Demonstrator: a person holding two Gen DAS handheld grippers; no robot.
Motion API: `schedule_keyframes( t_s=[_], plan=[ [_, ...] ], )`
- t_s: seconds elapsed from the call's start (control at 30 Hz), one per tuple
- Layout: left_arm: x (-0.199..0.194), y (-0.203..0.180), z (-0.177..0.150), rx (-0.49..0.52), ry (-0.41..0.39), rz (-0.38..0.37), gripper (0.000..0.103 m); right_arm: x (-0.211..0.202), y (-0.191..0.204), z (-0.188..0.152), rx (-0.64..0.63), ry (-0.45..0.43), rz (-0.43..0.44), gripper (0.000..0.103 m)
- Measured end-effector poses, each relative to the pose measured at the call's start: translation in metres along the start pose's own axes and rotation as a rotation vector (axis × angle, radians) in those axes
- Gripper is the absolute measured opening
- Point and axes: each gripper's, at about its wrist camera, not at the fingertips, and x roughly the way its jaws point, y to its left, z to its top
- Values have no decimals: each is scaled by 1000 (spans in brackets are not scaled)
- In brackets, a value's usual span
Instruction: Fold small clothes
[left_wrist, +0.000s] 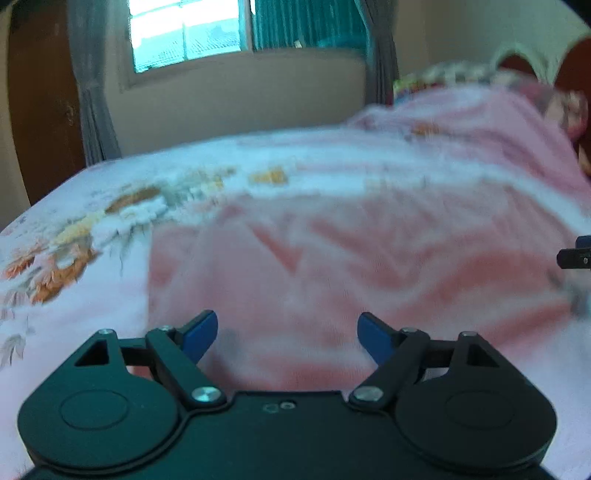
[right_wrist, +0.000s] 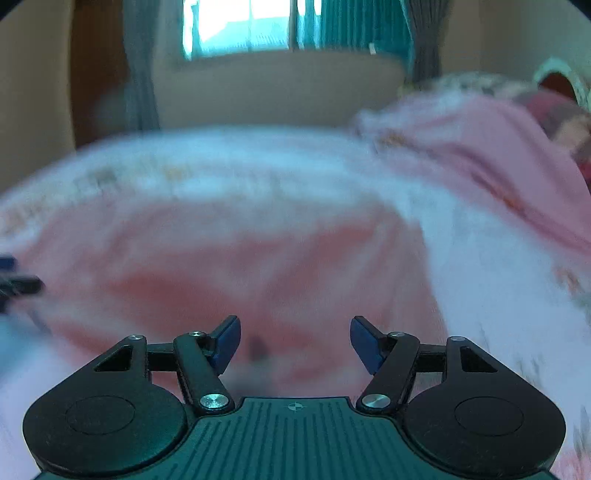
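Note:
A pink garment with darker pink stripes (left_wrist: 332, 258) lies spread on the bed; in the right wrist view the same garment (right_wrist: 221, 258) is blurred. My left gripper (left_wrist: 287, 334) hovers over its near edge, blue pads apart, nothing between them. My right gripper (right_wrist: 295, 338) hovers over the garment too, open and empty. The right gripper's tip (left_wrist: 576, 254) shows at the right edge of the left wrist view. The left gripper's tip (right_wrist: 14, 284) shows at the left edge of the right wrist view.
The bed sheet (left_wrist: 74, 240) is white with orange flowers. A pink blanket (left_wrist: 480, 129) is heaped at the back right beside patterned pillows (left_wrist: 443, 74). Beyond the bed stand a wall, a window (left_wrist: 184, 33) with curtains, and a brown door (left_wrist: 44, 110).

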Motion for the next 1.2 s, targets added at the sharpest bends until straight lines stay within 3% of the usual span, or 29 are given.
schedule_keyframes(
  t_s=[0.07,0.2,0.27,0.3,0.33,0.4,0.43,0.5,0.6,0.63,0.67,0.7,0.8,0.87,0.97,1.07,1.13,1.2],
  plan=[
    [13,-6,16,-13,-2,-23,81,5,15,17,-1,-60,17,67],
    [53,-42,47,30,0,-60,81,49,47,48,0,-54,29,67],
    [75,-54,53,7,30,-82,81,86,53,55,8,21,-3,66],
    [93,-61,51,12,82,-67,82,110,56,50,-24,104,-41,67],
    [109,-66,43,28,122,-60,85,124,58,39,-51,121,-64,69],
    [107,-66,45,45,99,-63,83,128,56,41,-62,117,-56,70],
    [101,-62,49,25,73,-78,83,125,53,48,-52,112,-34,69],
    [94,-54,57,-14,-14,-85,83,109,45,57,-57,-8,-18,69],
    [118,-49,70,-12,4,-52,83,121,32,72,-44,-45,-71,69],
    [133,-46,69,-6,39,-24,86,134,21,74,-21,-12,-92,69],
    [149,-41,65,-9,90,-35,88,154,10,73,5,76,-120,74],
    [154,-35,62,-33,92,-71,88,169,-2,67,53,153,-79,79],
    [127,-19,70,-43,91,-93,86,155,-16,72,109,137,-53,79],
    [94,4,61,-61,27,-105,86,121,-23,66,112,48,-28,79],
    [57,47,44,6,-9,9,86,76,-31,46,78,-27,29,79],
    [50,93,34,-6,62,78,86,56,-46,27,109,-26,33,79],
    [62,119,27,-98,161,2,86,58,-51,20,133,13,-4,79],
    [77,141,14,-210,209,-102,88,67,-55,12,138,136,-55,80]
  ],
)
